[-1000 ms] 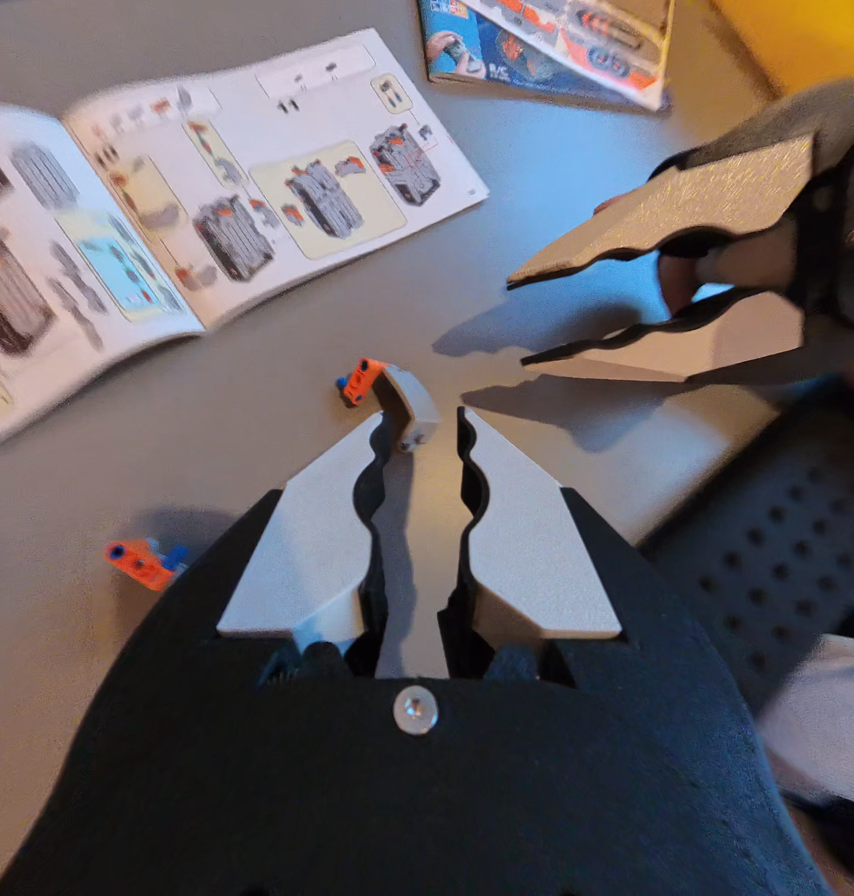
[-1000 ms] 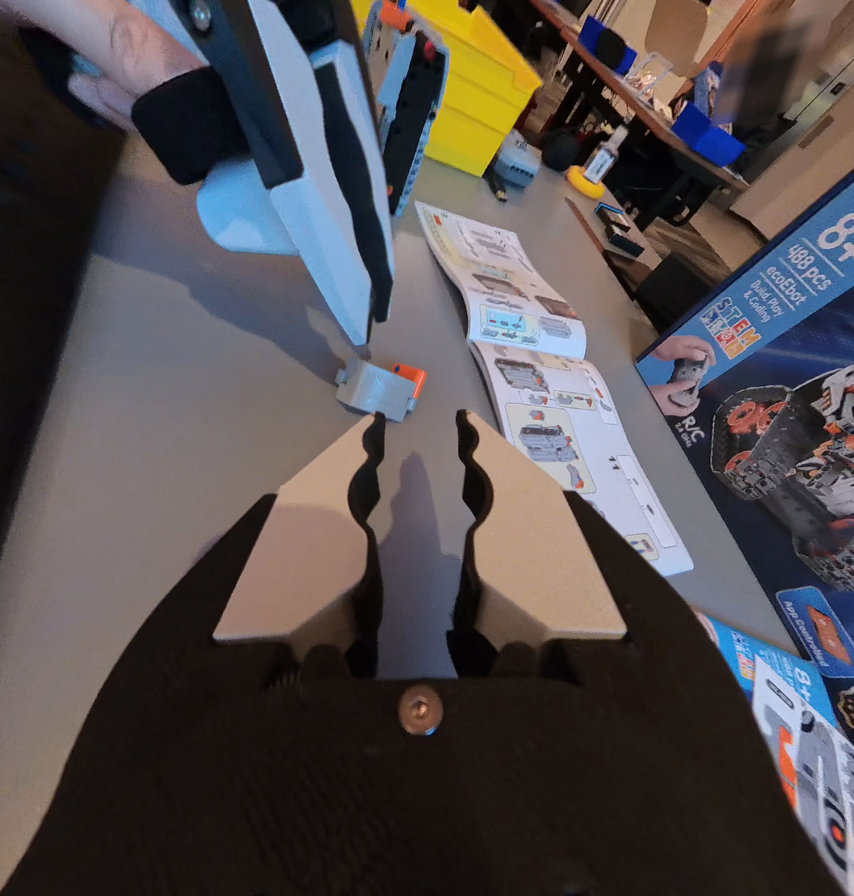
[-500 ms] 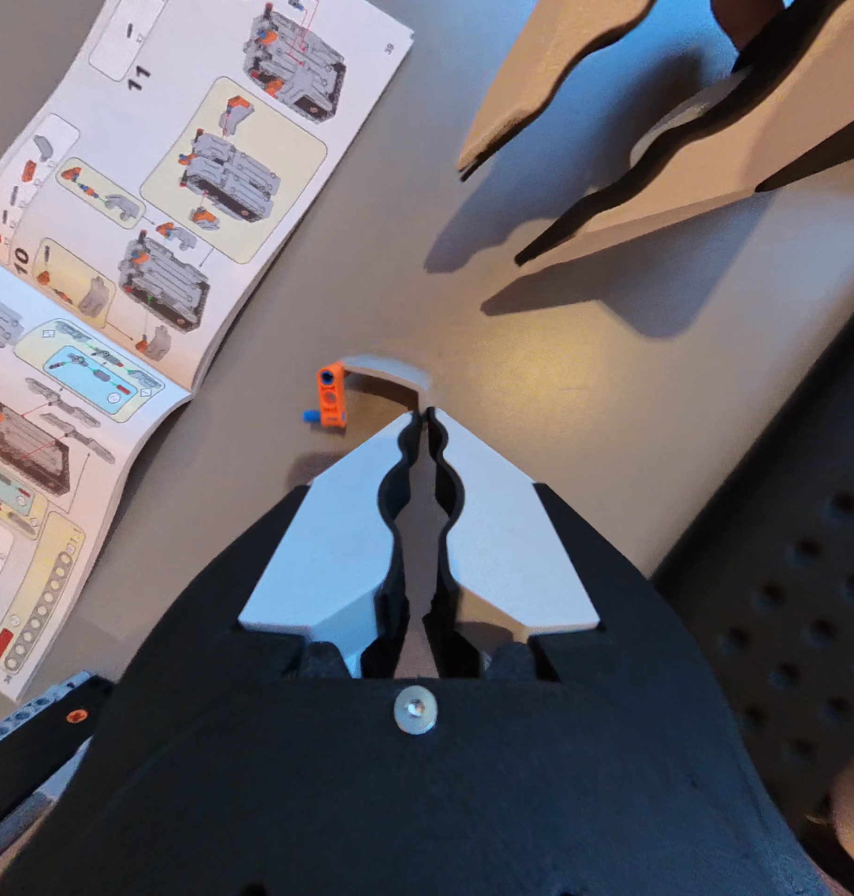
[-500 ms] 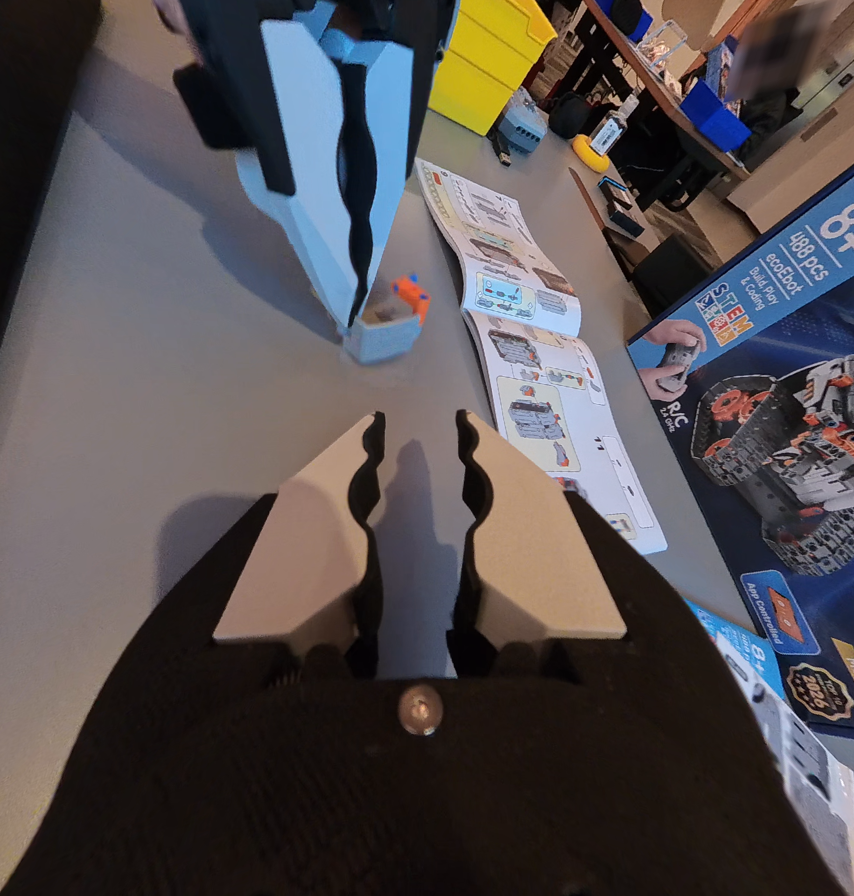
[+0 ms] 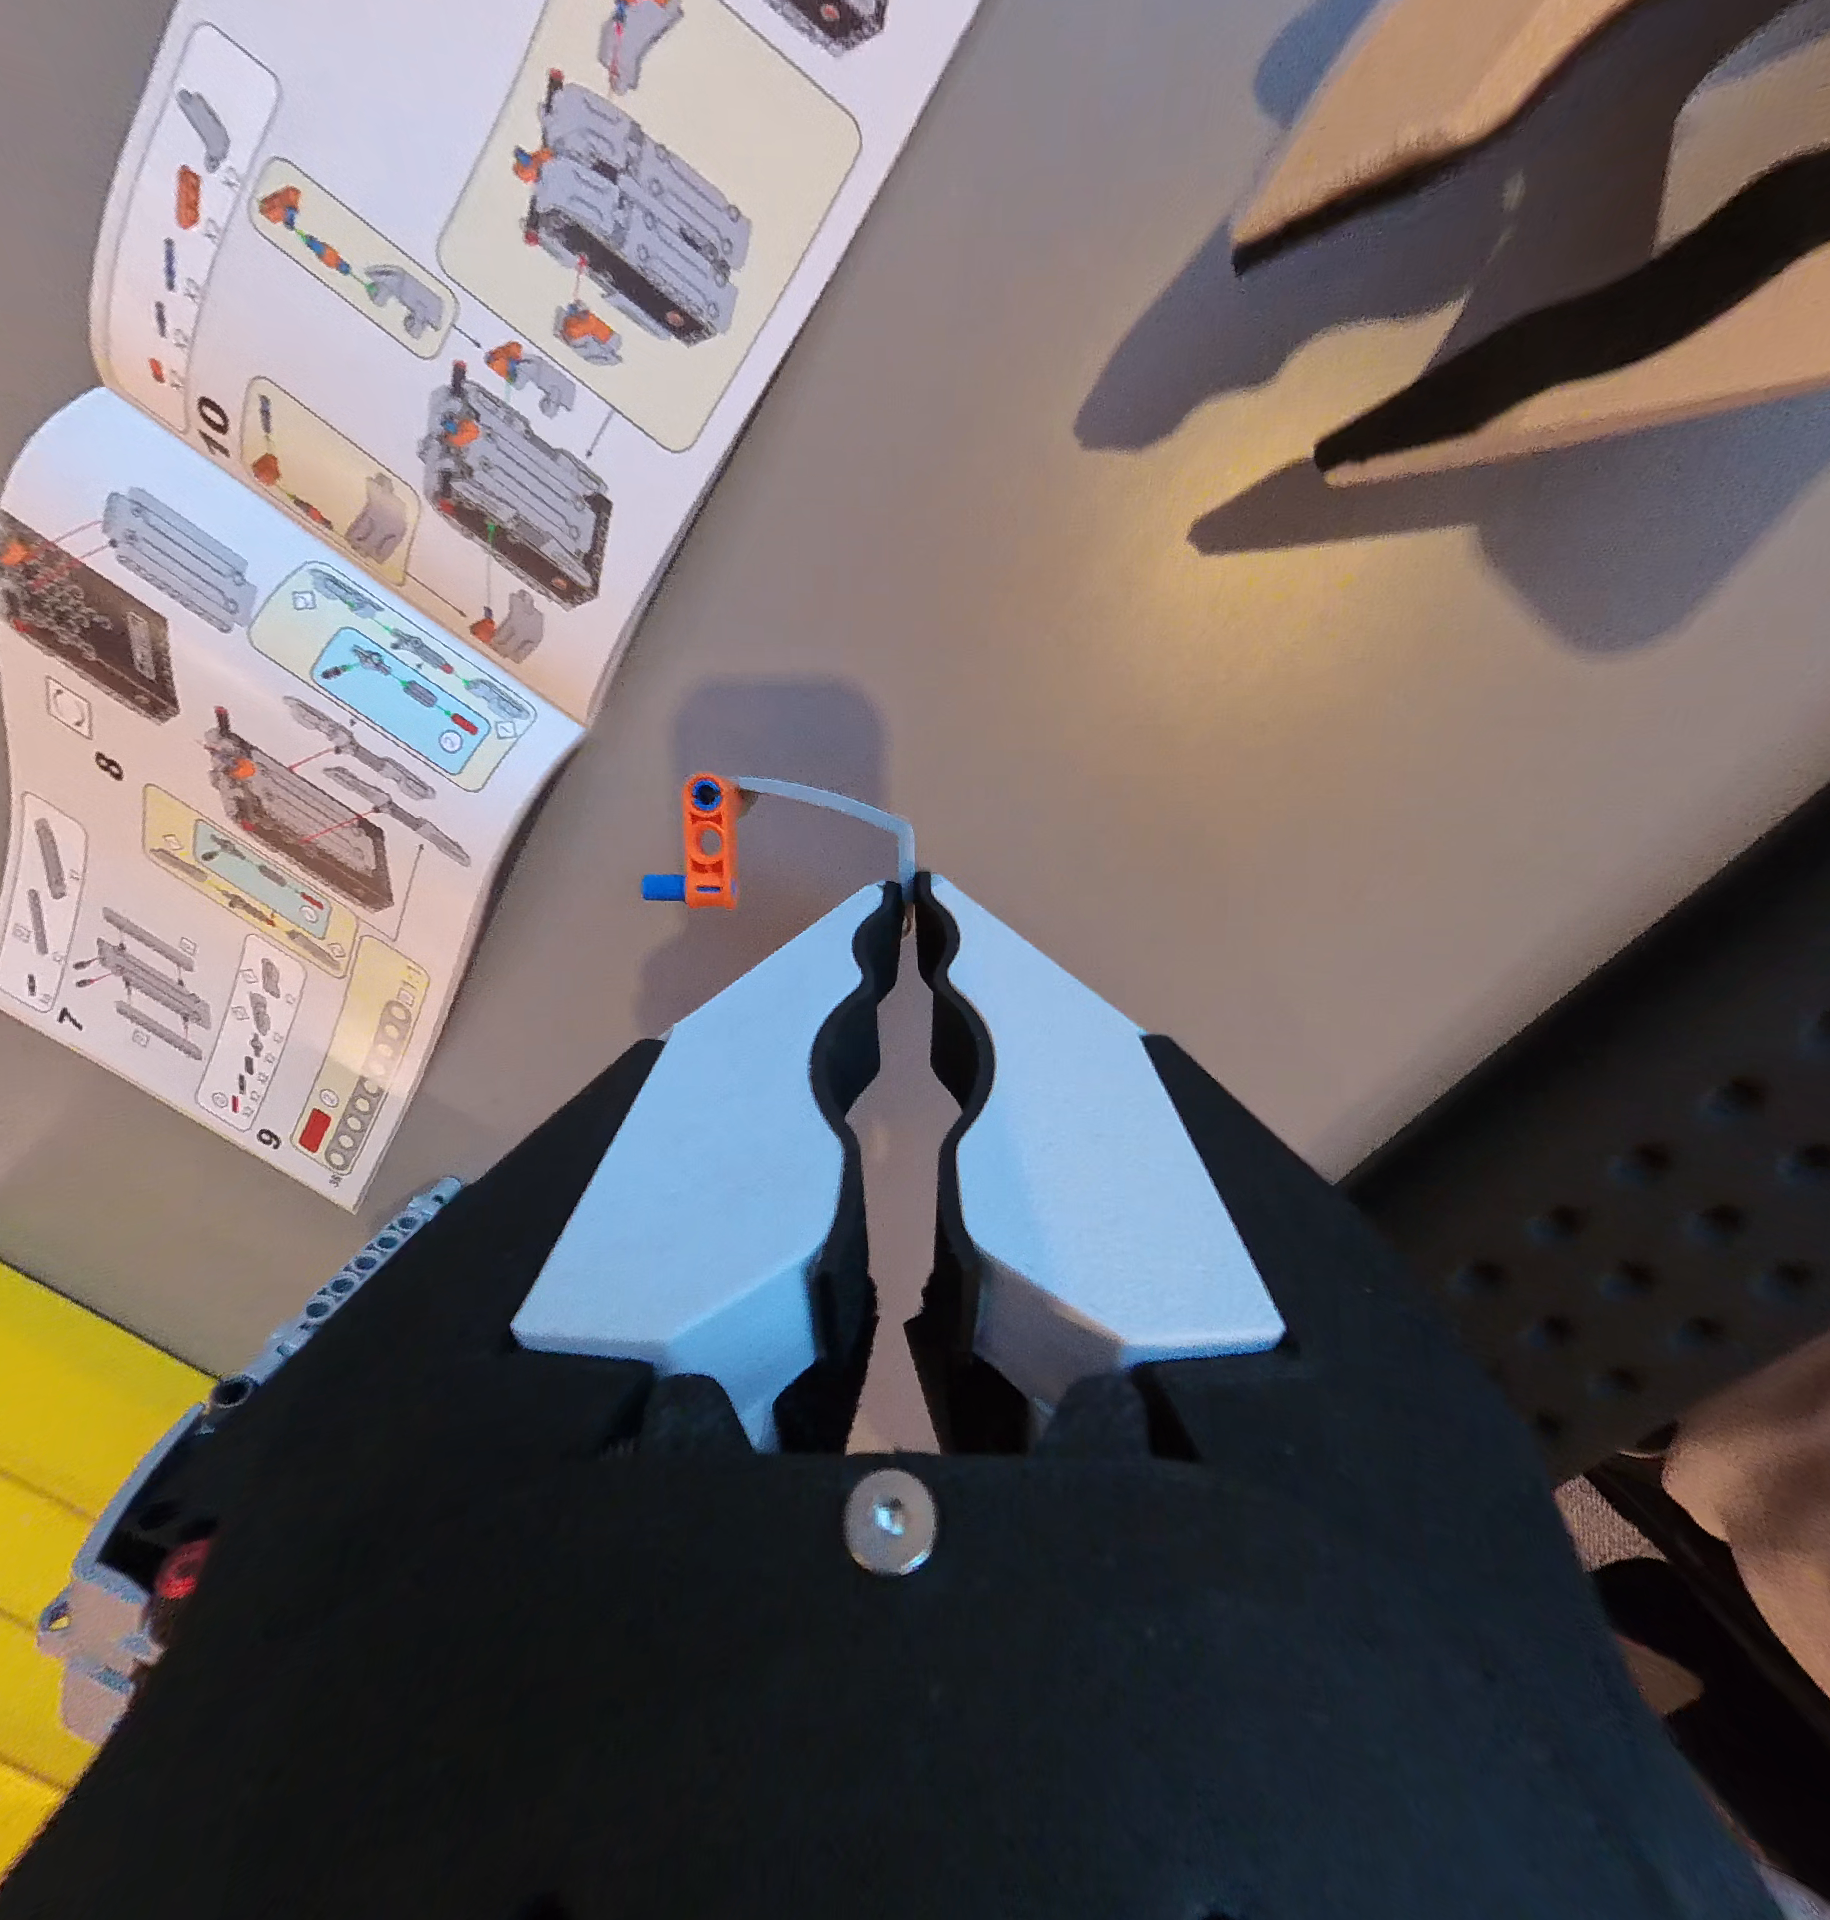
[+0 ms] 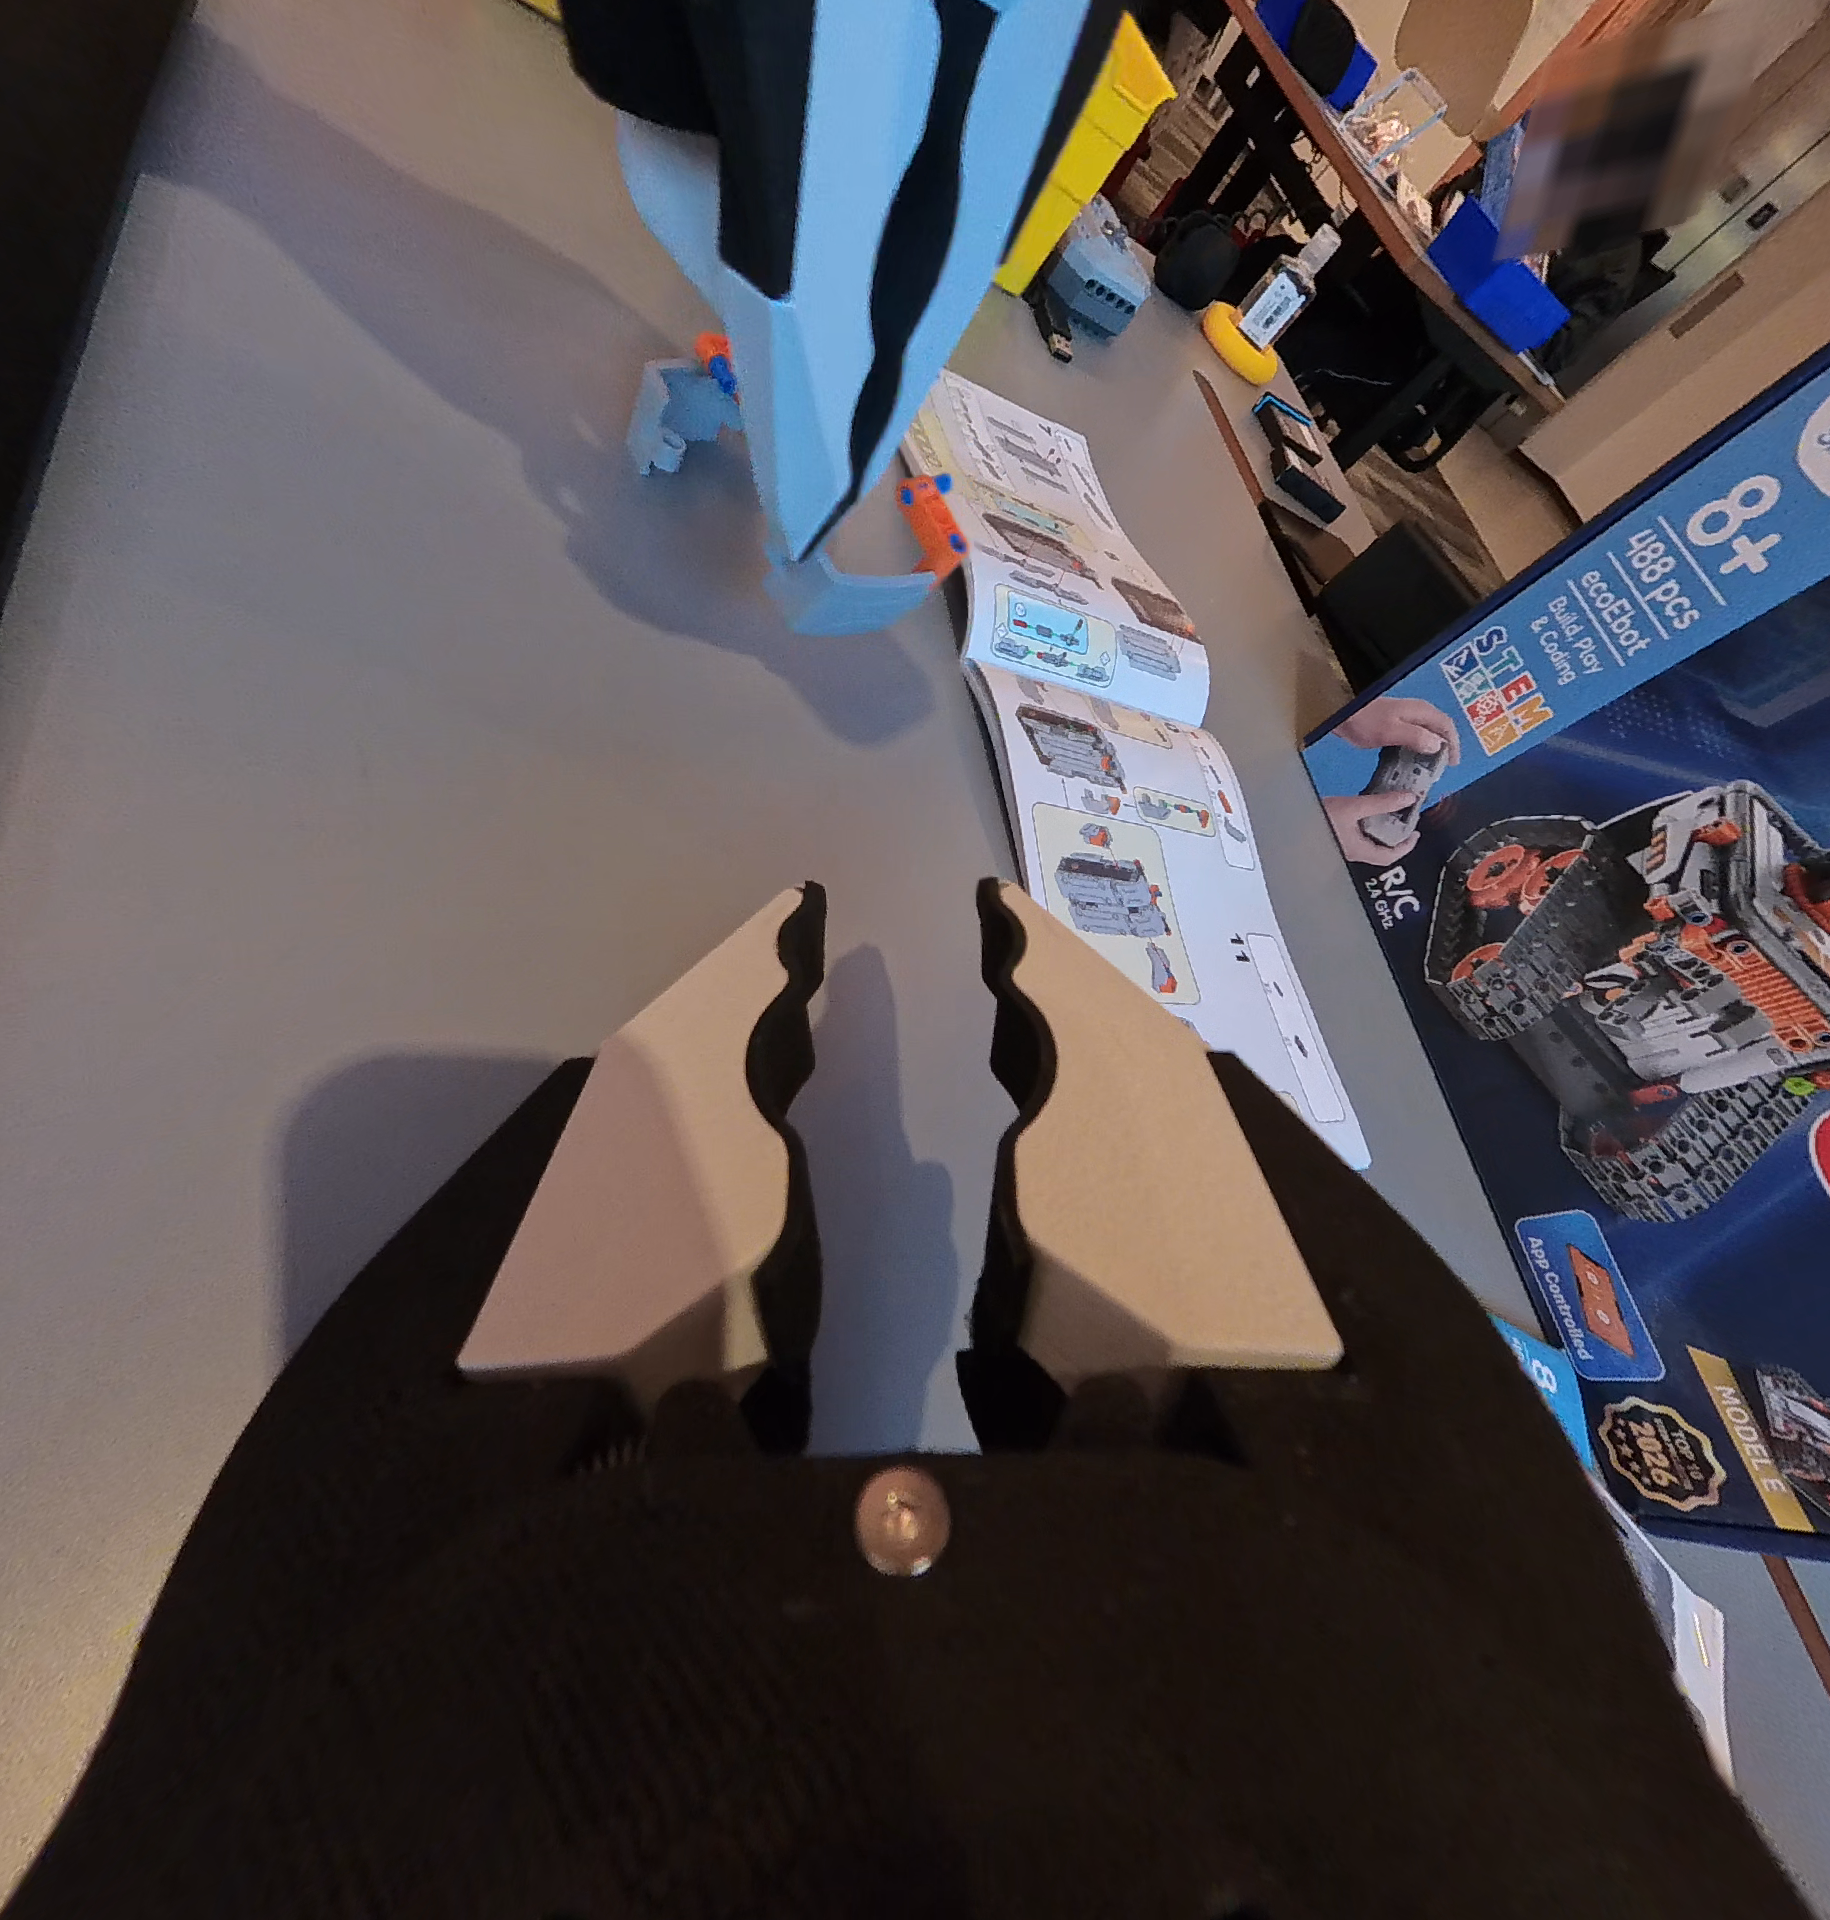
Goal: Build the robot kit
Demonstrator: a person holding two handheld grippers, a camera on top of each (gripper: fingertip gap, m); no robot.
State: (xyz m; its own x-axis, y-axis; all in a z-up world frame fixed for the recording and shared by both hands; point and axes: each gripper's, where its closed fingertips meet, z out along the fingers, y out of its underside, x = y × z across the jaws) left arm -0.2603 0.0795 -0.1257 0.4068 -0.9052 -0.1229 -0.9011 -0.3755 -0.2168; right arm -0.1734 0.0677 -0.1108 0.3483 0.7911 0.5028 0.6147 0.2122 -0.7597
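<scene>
My left gripper (image 5: pixel 908 885) is shut on the edge of a curved grey panel piece (image 5: pixel 838 810) with an orange connector (image 5: pixel 710 844) and blue pin on its far end, held above the grey table (image 5: pixel 1046 675). The same piece (image 6: pixel 859 597) shows in the right wrist view, hanging from the left gripper (image 6: pixel 807 551). My right gripper (image 6: pixel 898 904) is open and empty, low over the table, some way short of the held piece. It also shows at the top right of the left wrist view (image 5: pixel 1295 353). A second grey piece with orange and blue parts (image 6: pixel 677 410) lies on the table behind.
An open instruction booklet (image 5: pixel 298 582) lies left of the held piece and shows in the right wrist view (image 6: pixel 1119 790). A blue toy box (image 6: pixel 1669 935) lies at the right. A yellow bin (image 6: pixel 1087 145) and a grey block (image 6: pixel 1098 275) stand farther back. A black perforated surface (image 5: pixel 1638 1195) borders the table.
My left gripper closed on the grey panel piece and lifted it off the table, turning over the booklet. My right gripper stayed open and drew back slightly.
</scene>
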